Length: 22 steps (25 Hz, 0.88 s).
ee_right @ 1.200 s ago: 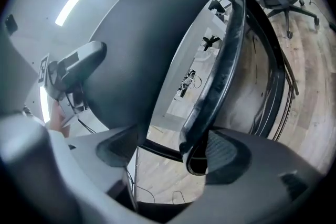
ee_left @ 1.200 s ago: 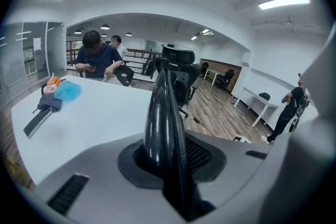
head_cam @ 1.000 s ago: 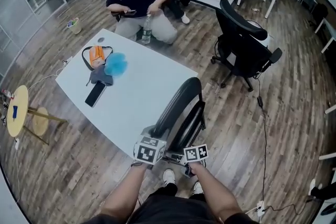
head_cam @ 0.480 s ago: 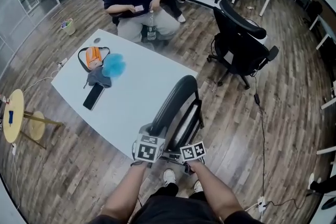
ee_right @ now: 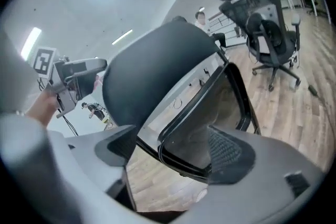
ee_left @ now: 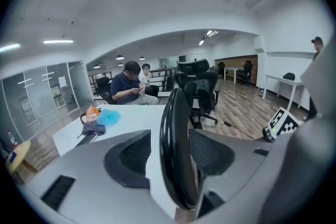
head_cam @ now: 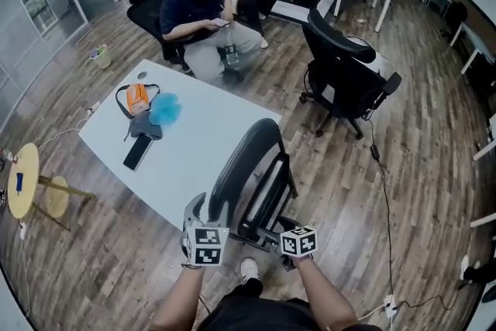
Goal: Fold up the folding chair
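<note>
- My left gripper has its fingers apart and opening. The curved black backrest edge of the folding chair stands between them, with no pad pressing on it.
- My right gripper has its fingers spread wide, and the chair's thin black seat frame passes between them unclamped.
- The chair stands on the wood floor just beside the white table, its seat tilted up close to the backrest.
</note>
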Tool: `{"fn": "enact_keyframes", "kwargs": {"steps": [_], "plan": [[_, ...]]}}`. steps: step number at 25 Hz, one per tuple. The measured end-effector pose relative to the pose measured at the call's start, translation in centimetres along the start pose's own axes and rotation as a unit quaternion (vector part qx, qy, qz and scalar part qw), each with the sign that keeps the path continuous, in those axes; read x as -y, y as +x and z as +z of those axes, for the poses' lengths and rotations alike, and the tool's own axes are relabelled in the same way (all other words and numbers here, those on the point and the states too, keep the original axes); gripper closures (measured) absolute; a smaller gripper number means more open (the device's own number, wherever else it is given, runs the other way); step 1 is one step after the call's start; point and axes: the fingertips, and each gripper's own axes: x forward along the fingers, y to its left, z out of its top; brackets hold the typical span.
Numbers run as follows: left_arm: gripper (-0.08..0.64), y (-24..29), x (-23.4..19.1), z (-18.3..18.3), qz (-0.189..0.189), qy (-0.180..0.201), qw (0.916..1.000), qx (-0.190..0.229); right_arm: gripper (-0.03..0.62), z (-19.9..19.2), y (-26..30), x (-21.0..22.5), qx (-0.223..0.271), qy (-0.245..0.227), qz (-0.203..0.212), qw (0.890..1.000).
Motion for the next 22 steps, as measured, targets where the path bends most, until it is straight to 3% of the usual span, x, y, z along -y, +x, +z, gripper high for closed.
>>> {"fn": "enact_keyframes", "kwargs": {"steps": [5,10,12,16,18,22], "plan": [[0.339,-4.4,4.9,0.0,0.009,-0.02,0.9982,0.056,0.184,2.1,-9.5,-1.0,0.094,-0.08,-0.034,0.992],[0.443,-8.3,13.3,-1.5,-0.028,-0.09,0.9917,0.087,0.187,1.7,-18.5,-3.2,0.149,-0.187,-0.056,0.969],[0.486,-10.2,16.5,-2.2,-0.037,-0.117,0.9878,0.096,0.241,0.6,-22.1,-3.8,0.165,-0.215,-0.068,0.96],[0.54,-14.3,22.9,-4.2,-0.035,-0.138,0.9842,0.106,0.488,-2.2,-29.4,-3.8,0.207,-0.238,-0.098,0.944],[0.554,-16.1,26.3,-5.6,-0.04,-0.148,0.9822,0.109,0.567,-3.7,-32.7,-3.0,0.221,-0.253,-0.124,0.934],[0.554,-19.6,31.8,-8.5,-0.044,-0.159,0.9796,0.114,0.578,-7.0,-38.2,-1.7,0.248,-0.259,-0.17,0.918]]}}
